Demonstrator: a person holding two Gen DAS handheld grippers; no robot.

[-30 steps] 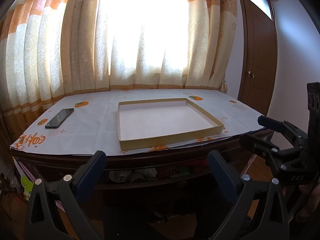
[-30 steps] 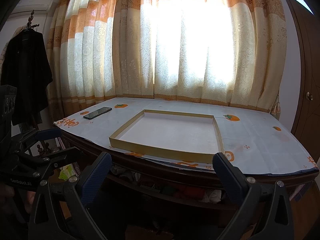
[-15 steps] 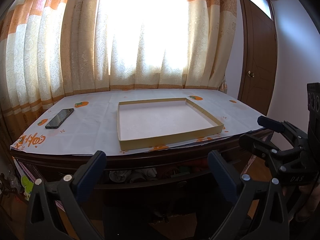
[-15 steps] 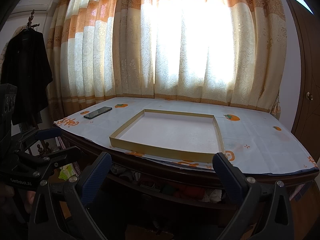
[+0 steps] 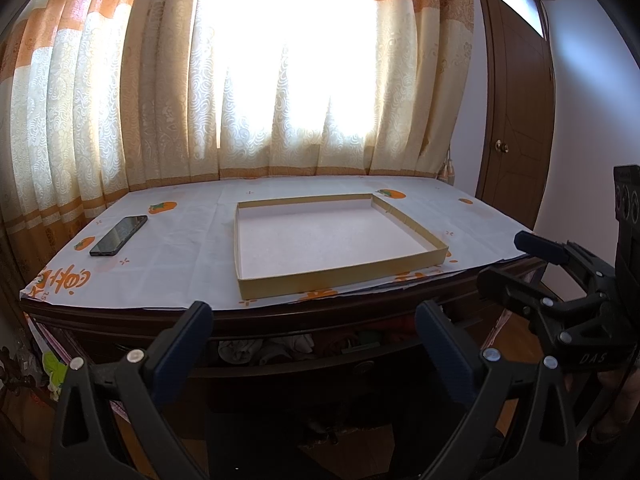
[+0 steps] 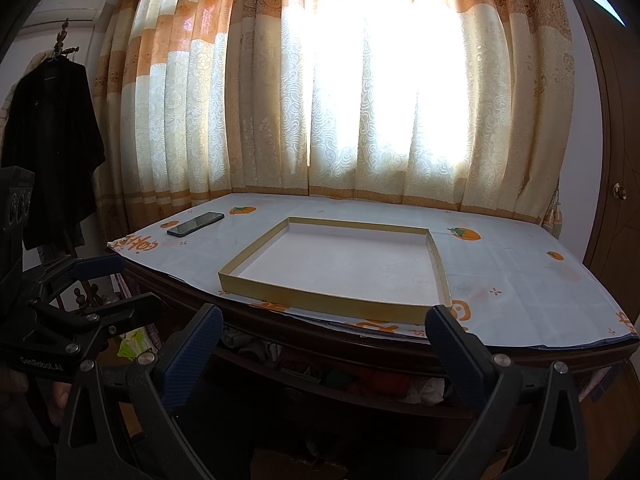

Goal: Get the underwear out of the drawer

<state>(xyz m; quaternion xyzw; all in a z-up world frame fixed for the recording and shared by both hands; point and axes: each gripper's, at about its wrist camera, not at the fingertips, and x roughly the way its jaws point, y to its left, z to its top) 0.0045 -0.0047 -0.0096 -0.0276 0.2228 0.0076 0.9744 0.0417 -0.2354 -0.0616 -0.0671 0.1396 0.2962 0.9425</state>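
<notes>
A dark wooden drawer (image 5: pixel 312 362) under the tabletop stands slightly open, with bunched clothes (image 5: pixel 266 350) showing in the gap; in the right wrist view the drawer (image 6: pixel 360 396) shows light, green and red garments (image 6: pixel 384 380). My left gripper (image 5: pixel 310 334) is open and empty, held in front of the drawer. My right gripper (image 6: pixel 324 340) is open and empty, also in front of the drawer. The right gripper shows in the left wrist view (image 5: pixel 516 264), and the left gripper in the right wrist view (image 6: pixel 116 284).
A shallow tan cardboard tray (image 5: pixel 400 270) lies on the table's white persimmon-print cloth (image 5: pixel 176 272). A black phone (image 5: pixel 119 235) lies at the left. Curtains hang behind, a brown door (image 5: pixel 516 120) is at right, and a dark coat (image 6: pixel 52 140) hangs at left.
</notes>
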